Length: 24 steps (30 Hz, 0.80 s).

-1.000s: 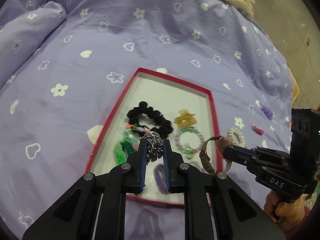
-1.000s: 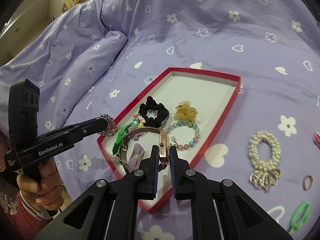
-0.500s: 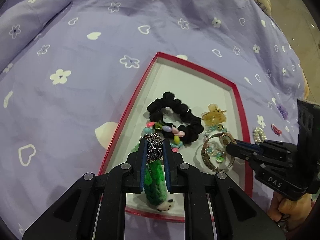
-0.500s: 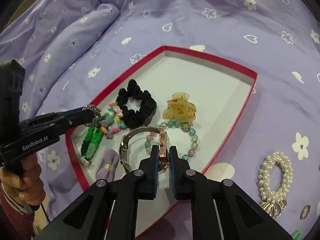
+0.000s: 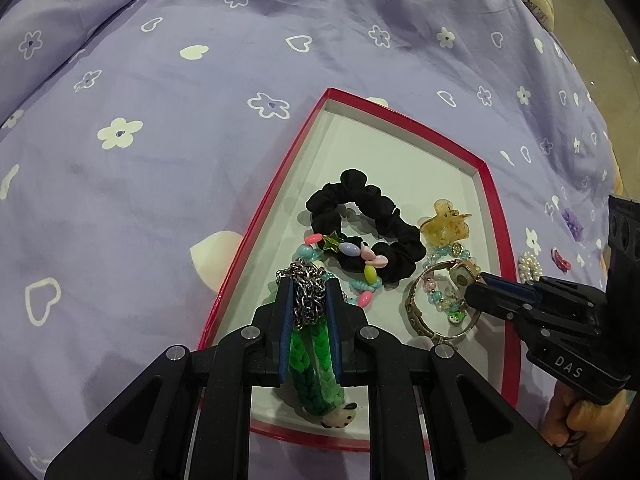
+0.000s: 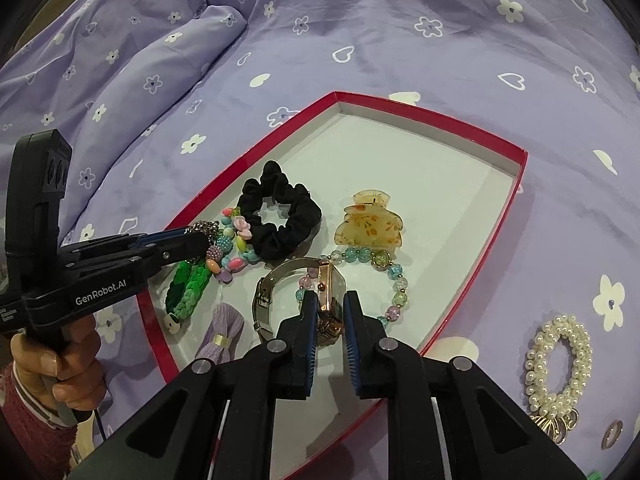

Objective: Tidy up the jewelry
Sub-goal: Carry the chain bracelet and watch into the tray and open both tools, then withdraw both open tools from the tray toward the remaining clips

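The rose-gold wristwatch with a steel mesh band [image 6: 316,292] now lies inside the shallow red-rimmed cardboard box with a white floor [image 6: 516,184], draped across a bracelet of pale blue and pink glass beads [image 6: 394,280]. The right tongs [image 6: 328,308] have just been opening around its case; the blue pads stand a little apart, with the watch between them but apparently no longer pinched. Beside it, the left tongs [image 5: 308,300] are clamped on a bunched silver link chain [image 5: 306,284], held low over the box's near corner above a braided green cord band with a small white charm [image 5: 316,372]. My reading is that the placing step is under way: the watch is set down, the chain is not yet released. The next move seems to call for lifting the right tongs straight clear so the band is not dragged, and for opening the left tongs over bare floor so the chain does not snag the beads. Around these lie a soft black fabric scrunchie [image 6: 280,216], a glossy amber plastic claw clip [image 6: 370,220], a string of candy-coloured plastic beads [image 5: 356,260] and a lilac thread tie [image 6: 222,332]. The box sits on a bed's lilac cover printed with white flowers and hearts [image 6: 360,60], where a pearl-bead scrunchie with metal rings [image 6: 560,364] waits outside it.
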Each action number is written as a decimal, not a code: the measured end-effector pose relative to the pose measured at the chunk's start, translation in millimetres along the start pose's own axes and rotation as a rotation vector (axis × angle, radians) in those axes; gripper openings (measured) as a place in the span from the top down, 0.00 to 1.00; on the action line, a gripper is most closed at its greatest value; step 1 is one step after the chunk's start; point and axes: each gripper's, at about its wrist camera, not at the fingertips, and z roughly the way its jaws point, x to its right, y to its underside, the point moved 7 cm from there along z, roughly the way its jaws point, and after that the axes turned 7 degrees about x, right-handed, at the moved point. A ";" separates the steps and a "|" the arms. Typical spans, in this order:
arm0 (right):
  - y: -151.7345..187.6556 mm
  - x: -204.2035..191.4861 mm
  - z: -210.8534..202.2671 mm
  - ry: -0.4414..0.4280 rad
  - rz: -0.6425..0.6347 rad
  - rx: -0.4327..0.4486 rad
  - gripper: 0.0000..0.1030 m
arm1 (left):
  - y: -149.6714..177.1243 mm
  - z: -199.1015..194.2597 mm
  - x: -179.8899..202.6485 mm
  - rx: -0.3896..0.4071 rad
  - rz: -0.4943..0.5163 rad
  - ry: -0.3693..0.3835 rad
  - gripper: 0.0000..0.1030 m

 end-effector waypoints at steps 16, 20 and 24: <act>-2.2 -0.7 -15.2 -0.031 0.043 0.043 0.67 | -0.5 -14.2 3.6 0.009 -0.012 -0.005 0.65; -2.5 3.3 -34.7 -0.033 0.069 0.083 0.67 | -0.5 -26.6 8.3 0.031 -0.011 0.002 0.55; 1.1 12.2 -58.3 -0.028 0.103 0.124 0.65 | 3.2 -36.2 16.5 0.039 -0.002 0.009 0.55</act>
